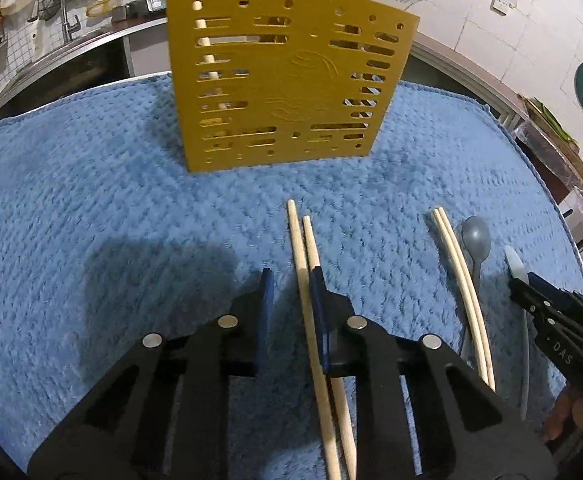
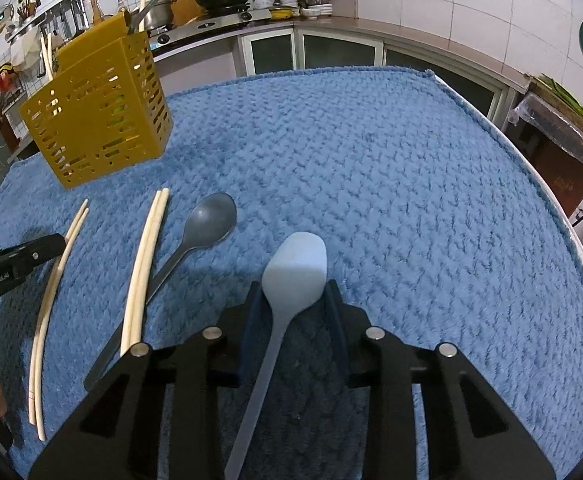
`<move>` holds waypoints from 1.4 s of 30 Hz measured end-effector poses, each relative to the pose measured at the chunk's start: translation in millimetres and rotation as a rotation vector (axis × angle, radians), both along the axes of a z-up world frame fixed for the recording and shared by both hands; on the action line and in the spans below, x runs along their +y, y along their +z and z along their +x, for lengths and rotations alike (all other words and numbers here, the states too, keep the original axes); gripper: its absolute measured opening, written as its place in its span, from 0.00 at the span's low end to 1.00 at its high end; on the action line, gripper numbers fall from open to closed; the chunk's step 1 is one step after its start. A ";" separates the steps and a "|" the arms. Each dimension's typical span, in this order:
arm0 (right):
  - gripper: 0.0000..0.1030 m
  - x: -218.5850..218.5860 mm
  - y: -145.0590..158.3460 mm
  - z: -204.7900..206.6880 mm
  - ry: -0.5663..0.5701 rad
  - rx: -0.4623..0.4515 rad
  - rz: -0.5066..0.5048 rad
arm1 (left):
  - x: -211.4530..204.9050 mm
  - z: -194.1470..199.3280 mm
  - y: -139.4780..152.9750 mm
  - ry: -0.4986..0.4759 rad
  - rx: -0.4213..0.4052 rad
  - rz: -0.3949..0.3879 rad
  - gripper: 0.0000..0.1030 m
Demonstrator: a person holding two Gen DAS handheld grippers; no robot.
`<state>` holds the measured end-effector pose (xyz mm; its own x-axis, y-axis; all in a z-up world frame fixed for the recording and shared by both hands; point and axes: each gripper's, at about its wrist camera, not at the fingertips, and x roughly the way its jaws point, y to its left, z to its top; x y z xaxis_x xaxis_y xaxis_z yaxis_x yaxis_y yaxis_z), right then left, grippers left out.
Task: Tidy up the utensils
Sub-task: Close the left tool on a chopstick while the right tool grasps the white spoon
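The left gripper [image 1: 292,280] is open over the nearer pair of pale wooden chopsticks [image 1: 300,248], which lies on the blue fluffy towel [image 1: 91,200] towards its near edge. One stick sits between the jaws against the right-hand pad. The other seems to run under or outside that finger, though the finger hides the spot. I would shift the gripper sideways until both sticks lie in the gap, then close, so that one is not left behind.

The right gripper [image 2: 293,300] is closed on the bowl of the pale blue plastic spoon [image 2: 295,268], near the towel's near edge. A rounded bowl may slip, so lift slowly and keep it level.

The yellow slotted plastic utensil holder [image 1: 283,80] stands towards the far edge, some sticks already in it. Approach from above its rim and lower each piece in handle first.
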<state>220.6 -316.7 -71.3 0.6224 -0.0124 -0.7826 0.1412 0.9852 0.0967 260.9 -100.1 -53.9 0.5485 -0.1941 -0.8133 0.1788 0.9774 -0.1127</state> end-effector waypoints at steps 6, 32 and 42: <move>0.31 -0.8 -0.2 0.0 0.002 0.001 -0.002 | -4.1 5.7 -3.9 -0.003 0.014 0.019 0.13; 0.31 13.0 11.3 16.9 0.142 0.035 -0.003 | 16.7 4.1 4.3 0.026 0.014 -0.019 0.04; 0.32 12.0 9.9 23.2 0.073 0.111 0.066 | 19.4 11.9 -4.8 0.045 0.048 -0.002 0.04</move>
<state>243.8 -304.6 -61.4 0.5289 0.0835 -0.8446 0.0828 0.9853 0.1493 272.8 -80.7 -58.8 0.5168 -0.1717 -0.8387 0.1288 0.9841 -0.1220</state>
